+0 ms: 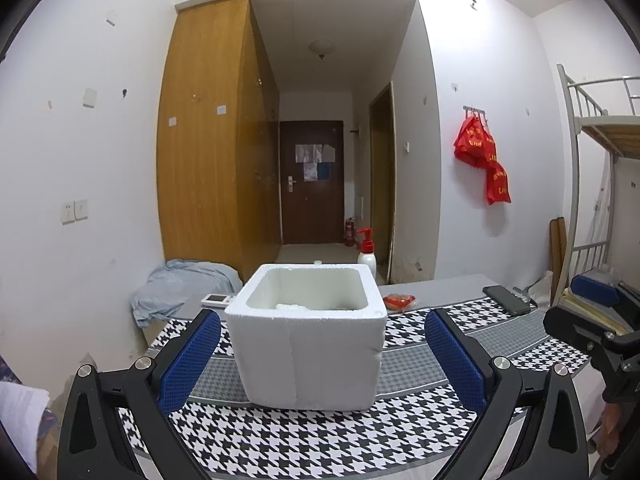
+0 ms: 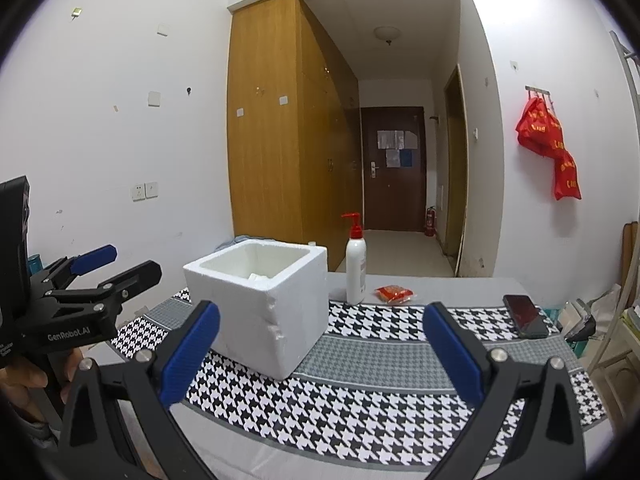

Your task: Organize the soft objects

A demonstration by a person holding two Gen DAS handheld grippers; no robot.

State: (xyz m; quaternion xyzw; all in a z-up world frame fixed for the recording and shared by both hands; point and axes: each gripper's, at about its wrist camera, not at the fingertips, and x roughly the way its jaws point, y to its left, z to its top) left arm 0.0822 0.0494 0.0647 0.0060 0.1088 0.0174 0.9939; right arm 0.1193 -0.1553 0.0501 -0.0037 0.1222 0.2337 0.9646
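Both claws empty & spread wide: left gripper (image 1: 322, 354) frames the foam box (image 1: 308, 336) at frame center, w/ something white inside. Right gripper (image 2: 322, 354) lower center. Red packet (image 2: 394, 294) mid-right; imo pinch it gently, then drop in.

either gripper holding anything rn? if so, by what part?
Nothing held. Left gripper and right gripper are both open and empty; the foam box sits free on the houndstooth cloth.
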